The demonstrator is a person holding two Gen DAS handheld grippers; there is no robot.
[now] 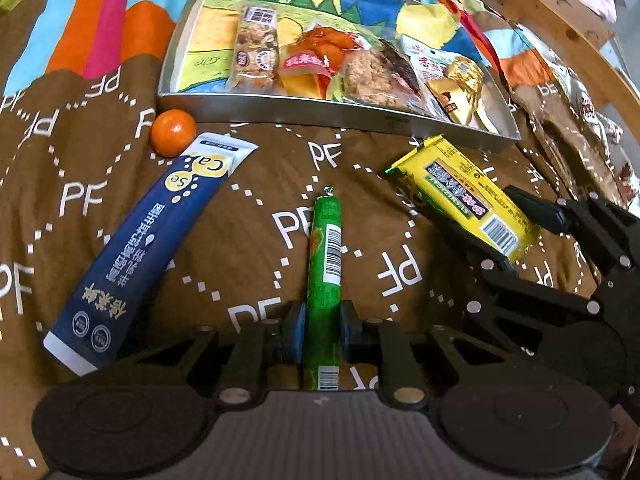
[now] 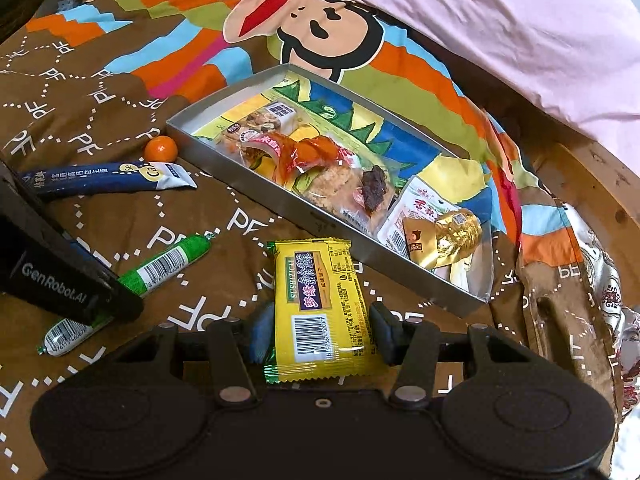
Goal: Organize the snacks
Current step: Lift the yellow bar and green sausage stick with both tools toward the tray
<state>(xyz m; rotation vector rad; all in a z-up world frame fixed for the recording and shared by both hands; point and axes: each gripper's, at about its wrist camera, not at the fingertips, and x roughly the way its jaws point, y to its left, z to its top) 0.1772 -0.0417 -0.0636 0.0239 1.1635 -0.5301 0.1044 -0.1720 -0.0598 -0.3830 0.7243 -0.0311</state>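
Observation:
A green sausage stick (image 1: 325, 264) lies lengthwise between the pads of my left gripper (image 1: 322, 334), which is shut on it just above the brown bedsheet. In the right wrist view the stick (image 2: 168, 264) pokes out both sides of the left gripper (image 2: 120, 296). A yellow snack packet (image 2: 320, 300) sits between the pads of my right gripper (image 2: 322, 334), which press on its two sides. From the left wrist view the same yellow packet (image 1: 464, 192) hangs tilted in the right gripper (image 1: 500, 232). Beyond both stands a silver tray (image 1: 280, 108) (image 2: 280, 204) holding several wrapped snacks.
A small orange (image 1: 173, 133) (image 2: 161, 149) and a dark blue sachet (image 1: 148, 248) (image 2: 104, 178) lie on the sheet left of the tray. Crumpled wrappers (image 1: 580, 152) sit at the right. A pink blanket (image 2: 480, 20) and a wooden bed edge (image 2: 592, 168) bound the far side.

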